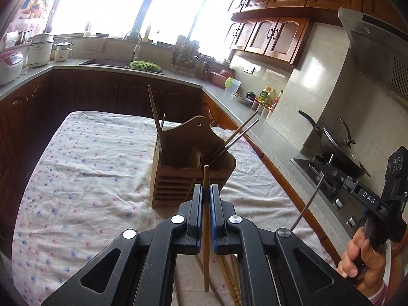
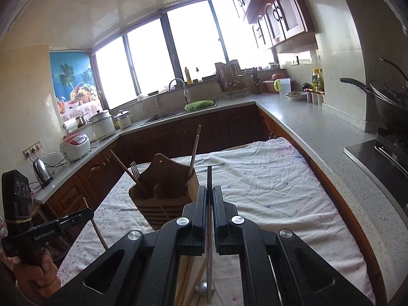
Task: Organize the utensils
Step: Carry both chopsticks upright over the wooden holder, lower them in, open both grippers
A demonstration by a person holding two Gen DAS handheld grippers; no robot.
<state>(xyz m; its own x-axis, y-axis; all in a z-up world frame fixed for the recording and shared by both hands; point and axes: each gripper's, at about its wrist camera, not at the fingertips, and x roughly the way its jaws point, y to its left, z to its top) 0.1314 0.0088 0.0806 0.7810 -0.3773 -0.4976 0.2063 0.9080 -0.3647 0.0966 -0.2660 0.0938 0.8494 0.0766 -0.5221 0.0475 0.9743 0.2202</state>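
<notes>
A wooden utensil holder (image 1: 190, 168) stands on the floral cloth; it also shows in the right wrist view (image 2: 165, 193). It holds chopsticks (image 1: 242, 132) and a fork (image 2: 135, 169). My left gripper (image 1: 206, 191) is shut on a wooden chopstick (image 1: 206, 227), held upright just in front of the holder. My right gripper (image 2: 209, 191) is shut on a metal utensil handle (image 2: 209, 242), near the holder's right side. The right gripper also shows at the right of the left wrist view (image 1: 329, 176), gripping a thin metal rod (image 1: 306, 206). More chopsticks (image 1: 229, 275) and a spoon (image 2: 202, 287) lie below the grippers.
The cloth-covered table (image 2: 280, 191) sits between kitchen counters (image 2: 318, 127). A stove with a wok (image 1: 339, 153) is to the right. A sink with a green basket (image 1: 145, 65) and rice cookers (image 2: 76, 145) stand at the back.
</notes>
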